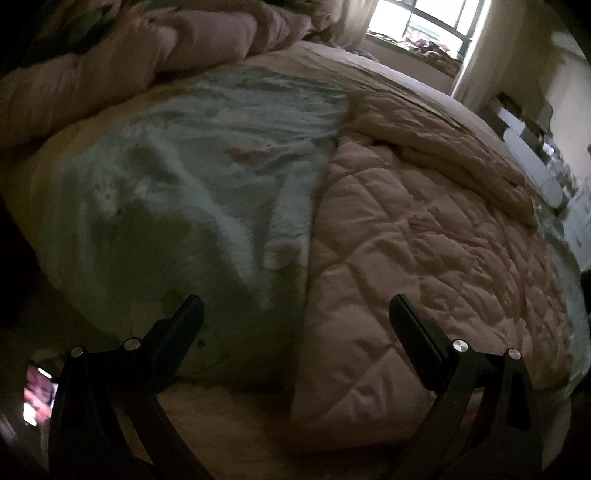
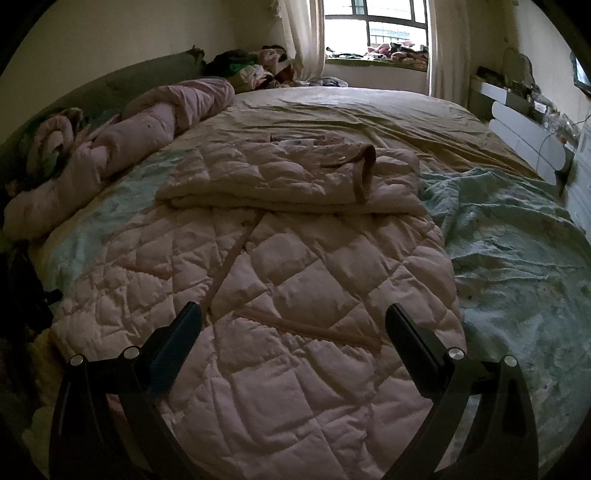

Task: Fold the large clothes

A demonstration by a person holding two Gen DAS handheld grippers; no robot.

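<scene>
The pink quilted garment [image 2: 280, 280] lay spread flat on the bed [image 2: 388, 122], and I use this garment as the landmark for the other things. Its far part was folded back on itself, so a thick doubled layer with a darker trimmed edge [image 2: 364, 173] rested on top of the lower part. In the left wrist view the same pink quilted garment [image 1: 417, 251] filled the right half of the picture, a little blurred.

The right gripper [image 2: 293, 314] hovered above the near part of the garment. Its two black fingers stood wide apart and nothing was between them; the quilted cloth was visible in the gap, and I could not tell if the tips touched it. The left gripper [image 1: 295, 306] was also spread wide and empty, above the left edge of the garment, where the pink cloth met a pale green sheet [image 1: 177, 177].

The pale green sheet [image 2: 517, 251] lay under the garment and came out on both of its sides. Left of the garment, a long rolled pink blanket [image 2: 122, 147] lay along the edge of the bed. Beyond the garment, the beige bed cover was bare and wrinkled, and behind it was a bright window [image 2: 376, 26] with a light curtain [image 2: 303, 33]. Right of the garment, beside the bed, stood a white cabinet [image 2: 528, 136] with small things on top, too small to tell.
</scene>
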